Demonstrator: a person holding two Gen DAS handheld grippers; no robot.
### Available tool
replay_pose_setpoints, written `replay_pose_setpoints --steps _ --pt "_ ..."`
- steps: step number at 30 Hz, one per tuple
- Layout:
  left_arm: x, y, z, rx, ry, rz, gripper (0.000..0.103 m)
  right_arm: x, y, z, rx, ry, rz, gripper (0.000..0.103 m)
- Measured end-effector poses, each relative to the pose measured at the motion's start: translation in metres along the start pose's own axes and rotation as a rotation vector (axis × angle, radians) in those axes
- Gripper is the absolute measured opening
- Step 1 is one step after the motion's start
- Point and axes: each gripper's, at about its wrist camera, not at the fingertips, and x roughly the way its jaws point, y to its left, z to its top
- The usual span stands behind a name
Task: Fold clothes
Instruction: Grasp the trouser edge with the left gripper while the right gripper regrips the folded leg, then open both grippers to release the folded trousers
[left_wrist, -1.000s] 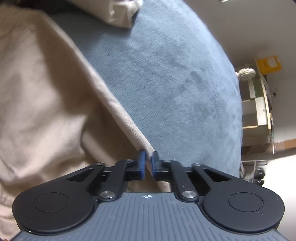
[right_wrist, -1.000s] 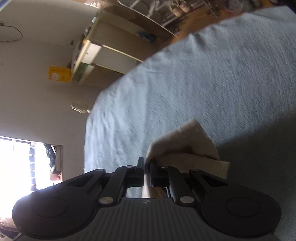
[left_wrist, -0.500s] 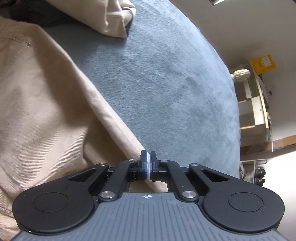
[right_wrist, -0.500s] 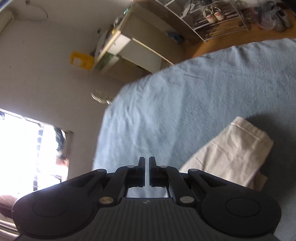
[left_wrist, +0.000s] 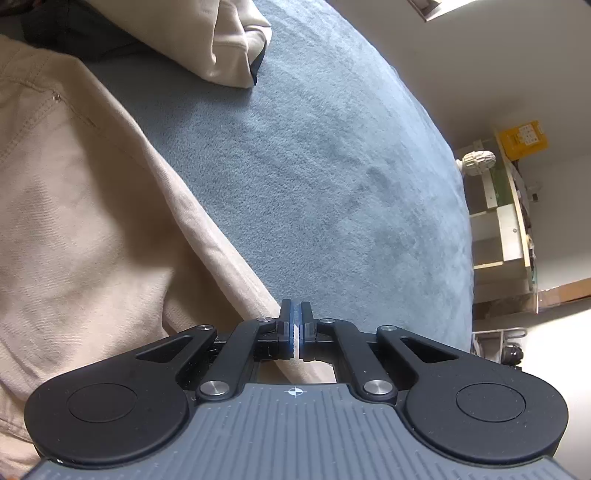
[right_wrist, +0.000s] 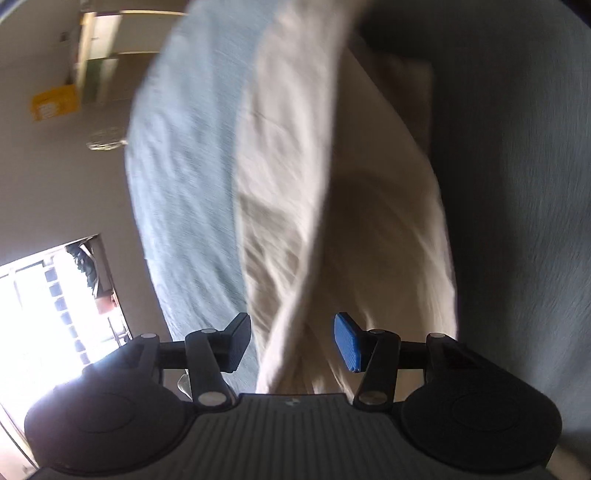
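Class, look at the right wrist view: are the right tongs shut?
No: the right tongs stand open, their two pads well apart over the beige trousers, and have just been opening.

Left gripper (left_wrist: 295, 325) body: grey ribbed housing with a small crosshair mark at the front edge.
Left gripper linkage: black arms, silver pivot screws, two round black end caps.
Right gripper (right_wrist: 291, 341) body: same grey ribbed housing, black linkage, silver screws.
Right gripper pads (right_wrist: 347, 341): blue, ridged face; the other shows black.
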Motion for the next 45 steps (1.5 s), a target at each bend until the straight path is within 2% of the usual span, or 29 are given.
replay_pose_setpoints --steps 4,8,10,11,13,15,18,27,31,37,40,41,43,44,45 --pt "-0.002 0.002 0.001 -0.005 -0.003 0.005 0.000 -0.004 0.001 0.026 -0.018 -0.151 0.030 0.053" --pt "-0.001 0.005 0.001 -0.011 0.000 0.016 0.000 -0.034 0.003 0.062 0.006 -0.325 0.081 0.051" --pt "0.000 0.006 0.000 -0.014 0.003 0.023 0.000 -0.046 0.004 0.075 0.024 -0.377 0.110 0.046" --pt "0.001 0.007 -0.001 -0.015 0.004 0.026 0.000 -0.050 0.004 0.081 0.024 -0.396 0.114 0.043" --pt "0.004 0.008 -0.002 -0.017 0.010 0.032 0.000 -0.057 0.007 0.089 0.000 -0.441 0.106 0.029" --pt "0.008 0.008 -0.004 -0.019 0.027 0.032 0.000 -0.062 0.013 0.096 -0.023 -0.459 0.100 0.007" --pt "0.013 0.008 -0.004 -0.020 0.048 0.026 0.000 -0.058 0.036 0.096 -0.122 -0.468 0.110 0.004" --pt "0.009 0.001 0.010 -0.027 -0.010 0.027 0.000 -0.056 0.145 0.087 -0.330 -0.450 0.302 0.003" --pt "0.013 -0.002 0.024 -0.024 -0.030 0.059 0.000 -0.036 0.179 0.098 -0.360 -0.416 0.309 0.003" --pt "0.016 -0.011 0.046 -0.004 -0.069 0.106 0.000 0.012 0.228 0.125 -0.380 -0.370 0.255 0.003" --pt "0.012 -0.012 0.056 -0.006 -0.096 0.124 0.000 0.047 0.250 0.142 -0.344 -0.347 0.182 0.003" --pt "0.010 -0.010 0.059 -0.018 -0.100 0.132 0.001 0.062 0.255 0.149 -0.326 -0.330 0.152 0.004" --pt "0.007 -0.007 0.063 -0.038 -0.106 0.151 0.002 0.103 0.263 0.167 -0.301 -0.220 0.114 0.005" --pt "0.005 -0.005 0.064 -0.037 -0.105 0.160 0.004 0.120 0.267 0.172 -0.298 -0.183 0.051 0.009" --pt "0.003 -0.002 0.065 -0.033 -0.103 0.166 0.009 0.135 0.270 0.175 -0.308 -0.157 -0.030 0.026"
